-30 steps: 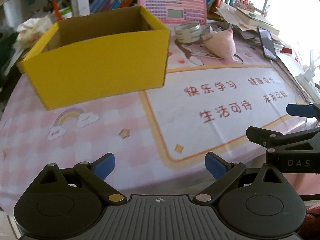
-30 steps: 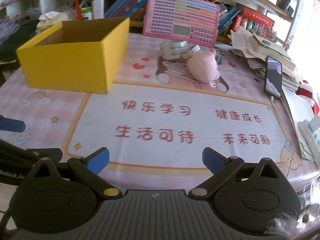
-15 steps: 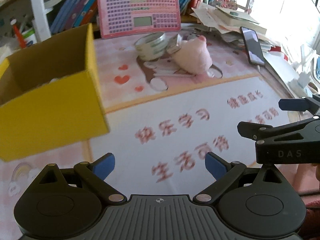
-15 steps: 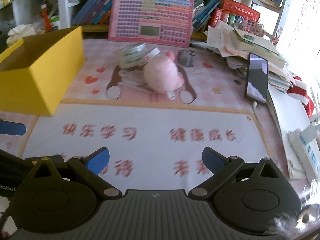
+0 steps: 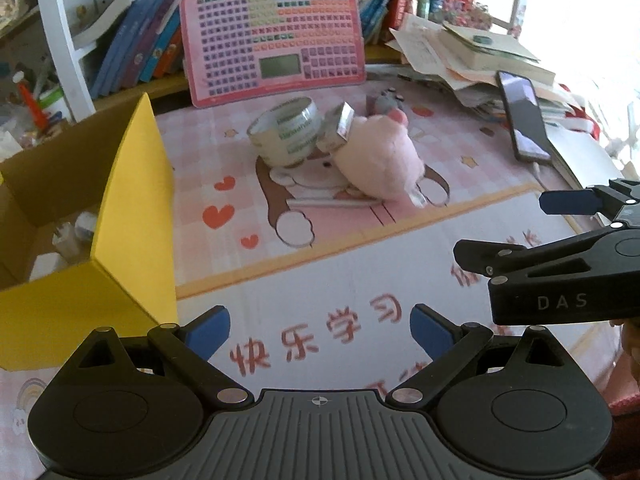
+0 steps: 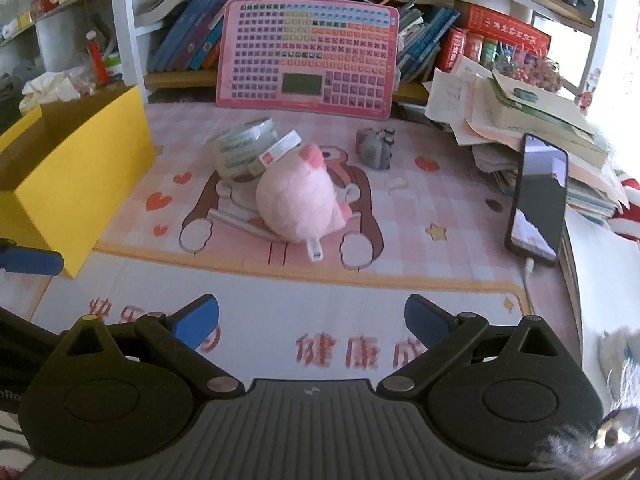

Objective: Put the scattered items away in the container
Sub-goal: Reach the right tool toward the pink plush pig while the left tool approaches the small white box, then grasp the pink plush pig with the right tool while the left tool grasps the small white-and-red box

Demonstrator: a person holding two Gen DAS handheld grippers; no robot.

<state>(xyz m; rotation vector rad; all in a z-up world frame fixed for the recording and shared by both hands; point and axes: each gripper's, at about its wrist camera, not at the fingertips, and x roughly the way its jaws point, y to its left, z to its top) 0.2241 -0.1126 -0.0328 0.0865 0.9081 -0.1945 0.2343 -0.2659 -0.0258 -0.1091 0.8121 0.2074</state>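
Both the left gripper (image 5: 320,330) and right gripper (image 6: 312,320) are held with fingers spread wide, nothing grasped. The pink plush toy (image 6: 298,204) is seen at twelve o'clock, lying on the mat beside a tape roll (image 6: 244,150). The yellow box (image 5: 132,216) stands at nine o'clock.

A yellow cardboard box (image 6: 80,168) stands at the table's left. A clear tape roll (image 6: 244,148) lies right of it, touching a pink plush pig (image 6: 298,204). A black smartphone (image 6: 538,196) lies far right.
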